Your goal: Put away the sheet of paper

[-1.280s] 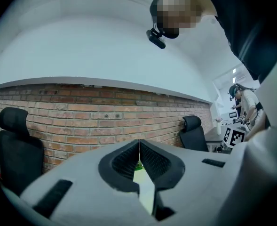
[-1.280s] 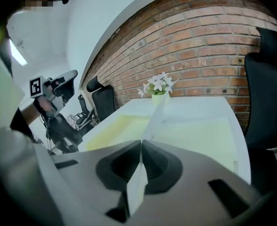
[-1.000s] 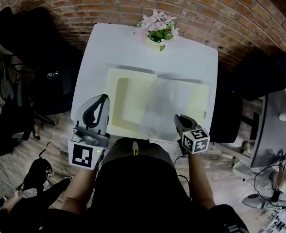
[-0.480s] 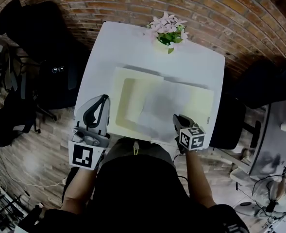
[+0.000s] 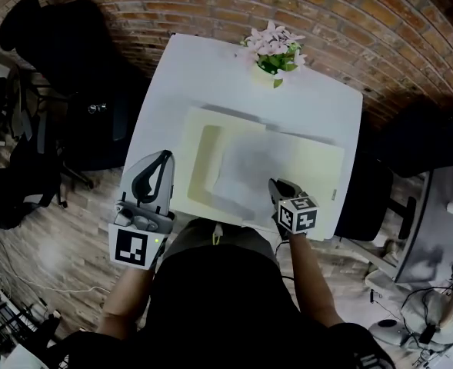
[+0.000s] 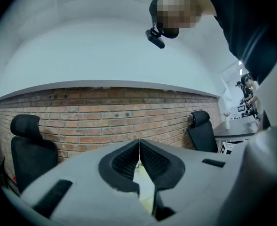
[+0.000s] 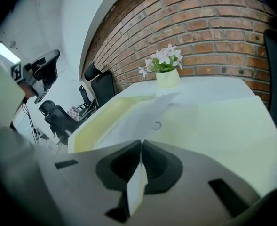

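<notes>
While the white worktop (image 5: 203,75) carries everything, the task centres on the open yellow folder (image 5: 189,167) laid flat on it. The sheet (image 5: 257,164) is spread over the folder's middle and right half. Its near edge is pinched by the right tool (image 5: 275,186), jaws pressed together on the paper, and the far part rests on the folder. The left tool (image 5: 163,158) is held by the worktop's near-left edge, jaws pressed together on nothing, apart from the sheet. A vase (image 5: 266,74) of pink flowers stands at the far edge, well apart.

Handling, as judged: the sheet is taken to be very light, thin and limp, easily creased or torn. Sag is expected when it is lifted by one edge, and sliding on the smooth folder is likely. An edge or corner grip with light pressure is called for, and the present near-edge pinch suits that. A second hold on another edge would keep it flat. The folder is taken as stiffer card.

Views: the full layout, both tools and the sheet's outline are given only by the head view. The paper edge between the right jaws is shown only by the right gripper view. In the left gripper view only closed empty jaws, a brick wall (image 6: 105,112) and black chairs (image 6: 30,149) are shown, and no sheet.
</notes>
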The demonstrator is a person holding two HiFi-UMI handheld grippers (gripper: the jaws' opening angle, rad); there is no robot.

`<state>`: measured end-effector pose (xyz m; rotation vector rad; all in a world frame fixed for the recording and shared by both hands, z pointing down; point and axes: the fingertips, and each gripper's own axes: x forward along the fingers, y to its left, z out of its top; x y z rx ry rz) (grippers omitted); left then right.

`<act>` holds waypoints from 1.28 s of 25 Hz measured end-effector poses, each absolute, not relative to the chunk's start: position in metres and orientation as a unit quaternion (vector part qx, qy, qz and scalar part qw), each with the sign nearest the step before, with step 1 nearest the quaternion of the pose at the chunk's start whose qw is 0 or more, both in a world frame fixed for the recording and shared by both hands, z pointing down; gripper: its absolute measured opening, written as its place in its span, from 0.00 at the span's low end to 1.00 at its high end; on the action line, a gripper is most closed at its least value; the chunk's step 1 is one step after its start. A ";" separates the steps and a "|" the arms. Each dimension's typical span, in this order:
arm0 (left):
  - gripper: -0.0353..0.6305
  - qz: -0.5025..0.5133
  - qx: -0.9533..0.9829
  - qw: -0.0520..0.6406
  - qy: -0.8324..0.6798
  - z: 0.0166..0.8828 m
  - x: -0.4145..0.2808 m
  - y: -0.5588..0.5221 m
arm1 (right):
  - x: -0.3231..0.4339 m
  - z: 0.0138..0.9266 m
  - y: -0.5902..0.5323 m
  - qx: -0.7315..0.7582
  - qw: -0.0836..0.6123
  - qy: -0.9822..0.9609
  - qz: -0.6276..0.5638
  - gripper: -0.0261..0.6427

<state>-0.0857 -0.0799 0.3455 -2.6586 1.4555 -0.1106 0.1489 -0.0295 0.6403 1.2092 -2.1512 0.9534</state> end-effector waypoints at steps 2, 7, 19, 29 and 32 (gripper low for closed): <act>0.09 -0.037 -0.875 0.053 0.480 0.345 -0.087 -0.081 | 0.144 0.640 -0.033 0.441 0.246 -0.791 0.346 0.06; 0.09 -0.037 -0.875 0.055 0.480 0.345 -0.088 -0.083 | 0.129 0.644 -0.037 0.427 0.255 -0.798 0.340 0.06; 0.09 -0.036 -0.866 0.054 0.497 0.345 -0.105 -0.085 | 0.097 0.659 -0.043 0.399 0.272 -0.806 0.343 0.06; 0.09 -0.037 -0.862 0.053 0.503 0.344 -0.117 -0.081 | 0.075 0.661 -0.052 0.382 0.274 -0.813 0.342 0.06; 0.09 -0.038 -0.861 0.052 0.504 0.345 -0.120 -0.081 | 0.069 0.663 -0.054 0.379 0.274 -0.814 0.345 0.06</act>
